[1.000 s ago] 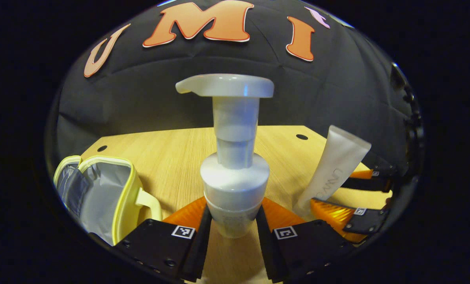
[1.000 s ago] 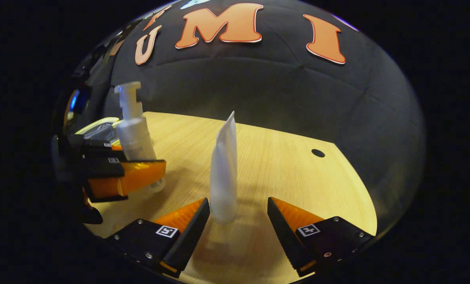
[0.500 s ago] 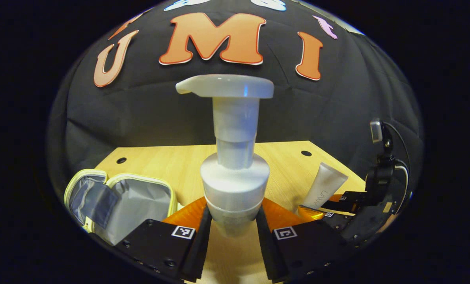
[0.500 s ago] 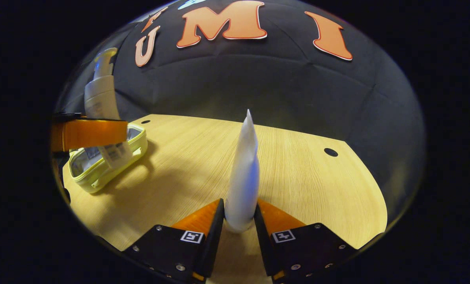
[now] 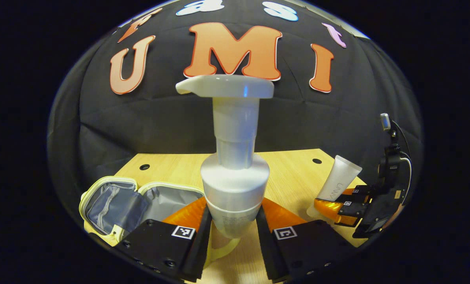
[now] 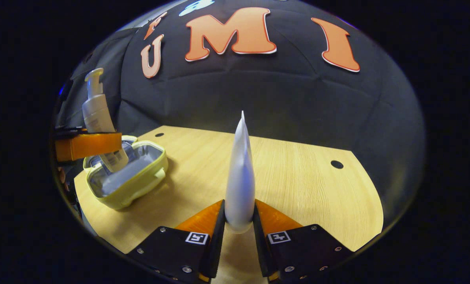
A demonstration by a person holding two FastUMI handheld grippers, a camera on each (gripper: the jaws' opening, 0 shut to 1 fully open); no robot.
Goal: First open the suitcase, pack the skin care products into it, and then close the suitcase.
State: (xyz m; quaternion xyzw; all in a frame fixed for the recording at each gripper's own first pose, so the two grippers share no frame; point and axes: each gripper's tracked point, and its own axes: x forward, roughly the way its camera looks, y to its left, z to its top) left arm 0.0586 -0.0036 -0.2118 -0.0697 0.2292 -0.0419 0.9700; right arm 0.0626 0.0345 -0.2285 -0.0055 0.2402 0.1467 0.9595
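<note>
My left gripper (image 5: 232, 221) is shut on a white pump bottle (image 5: 234, 157), held upright above the open yellow suitcase (image 5: 112, 201). The right gripper view has that bottle (image 6: 97, 114) hanging over the suitcase (image 6: 140, 185) at the left, with the left gripper (image 6: 87, 145) around it. My right gripper (image 6: 238, 225) is shut on a white tube (image 6: 239, 173), lifted off the wooden table (image 6: 298, 189). In the left gripper view the tube (image 5: 337, 185) and the right gripper (image 5: 339, 207) are at the far right.
The suitcase lies open with a grey lining and a mesh pocket (image 5: 114, 205). The table has small round holes (image 6: 336, 164) near its back corners. The black cloth wall (image 6: 258, 90) stands close behind the table.
Both grippers have risen. The left one carried the pump bottle left over the open suitcase. The right gripper went from open around the tube to shut on it and lifted it.
</note>
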